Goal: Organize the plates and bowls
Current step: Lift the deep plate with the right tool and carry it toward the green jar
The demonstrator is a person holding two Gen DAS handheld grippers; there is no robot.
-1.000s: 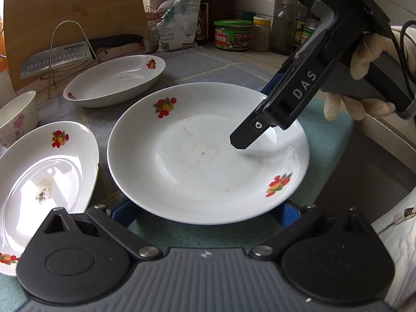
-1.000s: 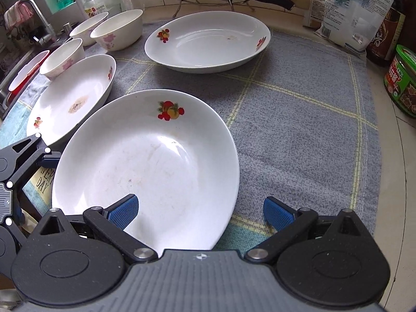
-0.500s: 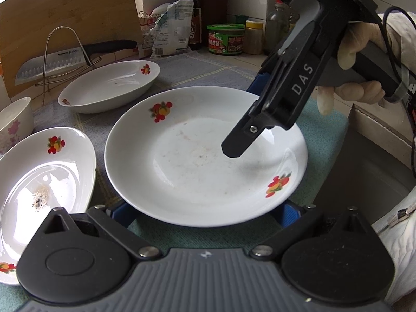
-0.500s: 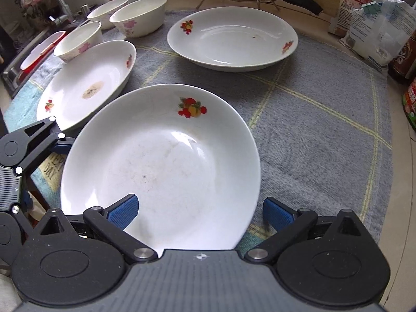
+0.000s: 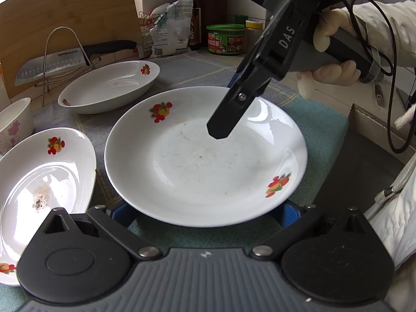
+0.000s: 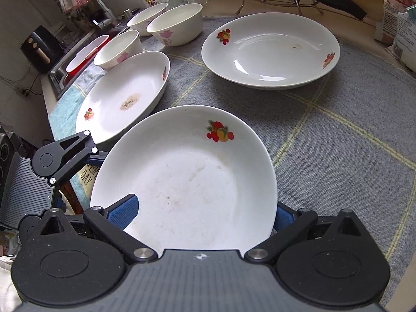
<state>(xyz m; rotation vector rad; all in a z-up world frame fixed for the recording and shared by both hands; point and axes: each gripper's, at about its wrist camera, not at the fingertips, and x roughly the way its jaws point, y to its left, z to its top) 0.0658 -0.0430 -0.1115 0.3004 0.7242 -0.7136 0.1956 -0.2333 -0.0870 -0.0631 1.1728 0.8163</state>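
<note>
A white plate (image 5: 202, 166) with red fruit decals and faint smears sits between both grippers. My left gripper (image 5: 205, 213) is open, its blue fingers (image 5: 122, 213) tucked under the plate's near rim. My right gripper (image 5: 228, 104) comes in steeply from the far side and straddles the far rim, one finger above and one below. In the right wrist view the same plate (image 6: 187, 176) fills the space between the right gripper's (image 6: 204, 213) wide-apart fingers, tilted and overlapping its neighbour's edge. The left gripper's linkage (image 6: 65, 156) shows at the plate's left.
A plate with crumbs (image 6: 124, 93) lies left, a deep plate (image 6: 270, 52) behind. Three bowls (image 6: 174, 23) stand near the sink (image 6: 78, 57). A knife on a wire rack (image 5: 65, 59), packets and jars (image 5: 226, 39) line the back. A gloved hand (image 5: 330, 52) holds the right gripper.
The right gripper has swung up to a steeper angle over the far rim. In the right wrist view the plate has drawn closer and higher against the cloth.
</note>
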